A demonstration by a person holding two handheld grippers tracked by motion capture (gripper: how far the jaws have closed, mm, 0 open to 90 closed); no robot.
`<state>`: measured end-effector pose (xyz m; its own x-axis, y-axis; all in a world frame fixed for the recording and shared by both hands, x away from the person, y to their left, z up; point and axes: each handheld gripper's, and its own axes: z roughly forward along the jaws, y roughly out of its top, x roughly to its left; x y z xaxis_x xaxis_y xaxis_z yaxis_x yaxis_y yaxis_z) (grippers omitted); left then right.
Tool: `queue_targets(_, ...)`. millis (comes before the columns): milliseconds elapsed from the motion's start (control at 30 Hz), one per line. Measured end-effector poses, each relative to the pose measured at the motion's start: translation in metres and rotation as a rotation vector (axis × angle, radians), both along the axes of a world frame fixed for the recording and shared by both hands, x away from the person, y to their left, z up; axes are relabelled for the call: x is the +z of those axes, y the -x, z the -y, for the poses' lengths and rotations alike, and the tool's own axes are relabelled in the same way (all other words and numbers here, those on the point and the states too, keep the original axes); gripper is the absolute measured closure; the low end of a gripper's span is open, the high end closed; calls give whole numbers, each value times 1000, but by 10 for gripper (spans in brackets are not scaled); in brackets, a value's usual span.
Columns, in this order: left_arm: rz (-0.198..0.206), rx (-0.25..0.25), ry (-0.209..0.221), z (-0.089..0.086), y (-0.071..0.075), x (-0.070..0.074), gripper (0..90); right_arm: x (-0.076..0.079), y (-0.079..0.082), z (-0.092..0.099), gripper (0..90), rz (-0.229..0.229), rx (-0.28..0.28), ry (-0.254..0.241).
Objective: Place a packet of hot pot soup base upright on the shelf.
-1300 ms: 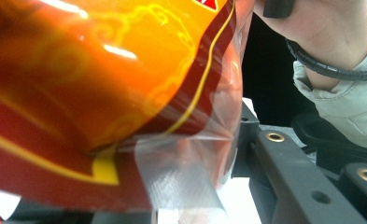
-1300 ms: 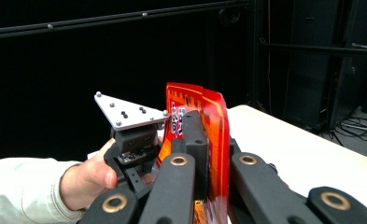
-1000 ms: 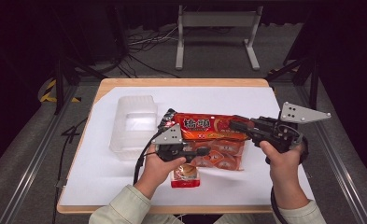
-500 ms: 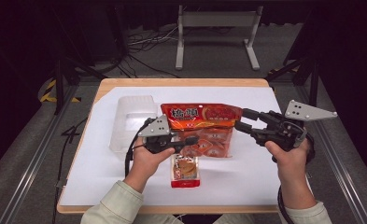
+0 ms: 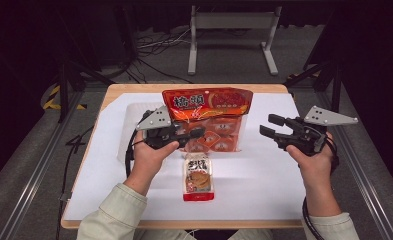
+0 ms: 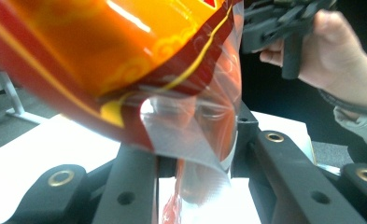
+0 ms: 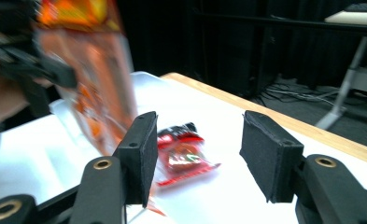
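A large orange-red snack bag stands upright above the table, and my left gripper is shut on its lower left edge. In the left gripper view the bag's clear seam is pinched between the jaws. My right gripper hovers to the bag's right, apart from it. Its jaws have just been opening and nothing is between them. A small red packet lies flat on the white sheet below the bag. The right gripper view looks past its own jaws to the same small packet.
A clear plastic container sits on the white sheet behind my left hand. The wooden table edge runs along the back. A metal stand and cables are on the floor beyond.
The left gripper has lifted the bag upright and shifted it left. The right gripper has let go of the bag, opened, and drawn away to the right. The small packet now lies uncovered.
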<state>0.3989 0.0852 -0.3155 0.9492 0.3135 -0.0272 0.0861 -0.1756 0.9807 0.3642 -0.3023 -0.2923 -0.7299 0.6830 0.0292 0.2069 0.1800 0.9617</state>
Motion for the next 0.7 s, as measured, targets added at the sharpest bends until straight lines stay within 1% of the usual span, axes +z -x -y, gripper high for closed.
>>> queue_targets(100, -2, 4, -1, -1, 1, 3, 705, -5, -4, 3, 465, -7, -14, 9)
queue_targets(133, -13, 10, -7, -1, 1, 5, 705, -8, -6, 5, 464, -9, -23, 17)
queue_targets(200, -22, 21, -21, -3, 2, 7, 705, -11, -9, 7, 460, -13, -37, 25)
queue_targets(333, -29, 31, -5, -5, 1, 9, 705, -22, -17, 13, 457, -28, -69, 37)
queue_targets(400, -32, 36, 14, -7, 0, 10, 706, -27, -21, 16, 456, -39, -80, 37)
queue_targets(633, -17, 55, 23, -9, -5, 17, 705, -37, -28, 20, 449, -69, -101, 46)
queue_targets(700, -10, 66, 11, -10, -9, 20, 706, -39, -30, 21, 449, -70, -103, 50)
